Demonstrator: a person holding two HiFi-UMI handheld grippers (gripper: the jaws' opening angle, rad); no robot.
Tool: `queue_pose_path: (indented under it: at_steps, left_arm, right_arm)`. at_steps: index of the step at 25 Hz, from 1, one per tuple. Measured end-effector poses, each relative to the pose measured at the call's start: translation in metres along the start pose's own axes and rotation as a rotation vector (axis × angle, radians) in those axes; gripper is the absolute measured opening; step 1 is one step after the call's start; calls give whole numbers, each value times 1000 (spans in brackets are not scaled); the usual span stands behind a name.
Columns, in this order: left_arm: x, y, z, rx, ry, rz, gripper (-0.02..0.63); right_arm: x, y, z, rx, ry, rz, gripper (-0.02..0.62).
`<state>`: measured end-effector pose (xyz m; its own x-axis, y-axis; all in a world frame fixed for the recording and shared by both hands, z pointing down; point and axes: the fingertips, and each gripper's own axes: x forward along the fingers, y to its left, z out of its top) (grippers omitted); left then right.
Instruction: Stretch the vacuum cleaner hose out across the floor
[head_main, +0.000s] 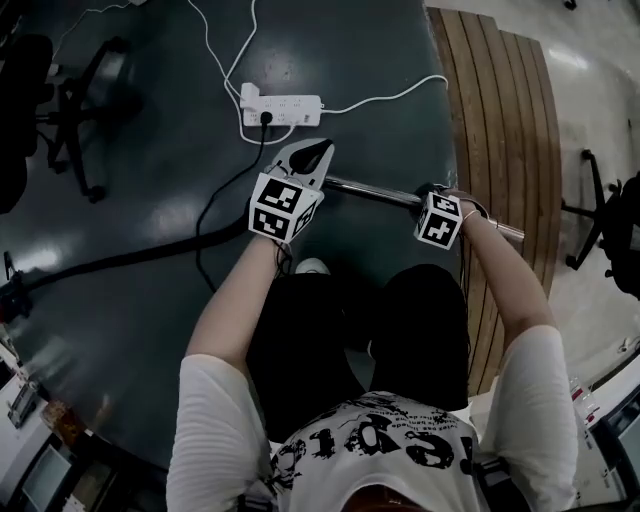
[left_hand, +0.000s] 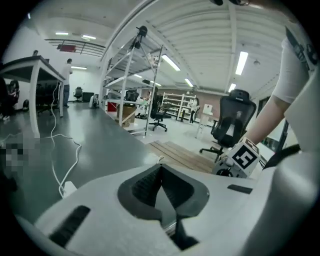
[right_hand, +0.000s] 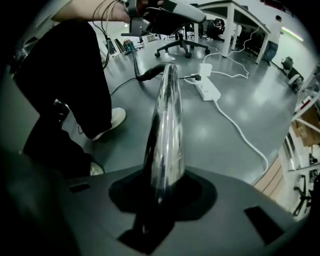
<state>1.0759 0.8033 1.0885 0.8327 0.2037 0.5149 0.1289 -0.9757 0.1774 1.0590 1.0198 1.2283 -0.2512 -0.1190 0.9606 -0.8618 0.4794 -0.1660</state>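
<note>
Your right tongs (right_hand: 162, 197) are clamped on the shiny chrome vacuum tube (right_hand: 165, 125), and your left tongs (left_hand: 161, 192) are pressed together. The black vacuum hose (head_main: 120, 262) lies on the floor to the left of them. One white power strip (head_main: 282, 106) sits just beyond the left tongs. Two black swivel chairs (head_main: 85, 95) stand well apart. Only the left gripper view shows the metal racks (left_hand: 131, 75).

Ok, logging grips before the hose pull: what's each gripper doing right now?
Left gripper: closed, jaws together, nothing seen gripped between them.
Right gripper: closed on the chrome vacuum tube.
</note>
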Motion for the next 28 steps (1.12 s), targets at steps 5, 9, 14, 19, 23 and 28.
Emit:
queue_pose_path:
  at_steps: [5, 9, 14, 19, 23, 28]
  left_arm:
    - [57, -1, -44, 141, 42, -76, 5]
    - [74, -3, -62, 98, 58, -95, 5]
    - [72, -12, -78, 120, 98, -120, 5]
    - [69, -18, -98, 181, 166, -163, 5]
    - [67, -12, -114, 238, 199, -140, 5]
    - [48, -3, -76, 186, 138, -52, 5]
  right_arm:
    - [64, -23, -23, 72, 13, -20, 103]
    - [96, -47, -30, 73, 30, -88, 103]
    - [124, -51, -34, 129, 53, -111, 103]
    - [138, -62, -42, 131, 93, -208, 152]
    - [124, -71, -50, 205, 68, -242, 172]
    - [54, -68, -40, 323, -10, -265, 162]
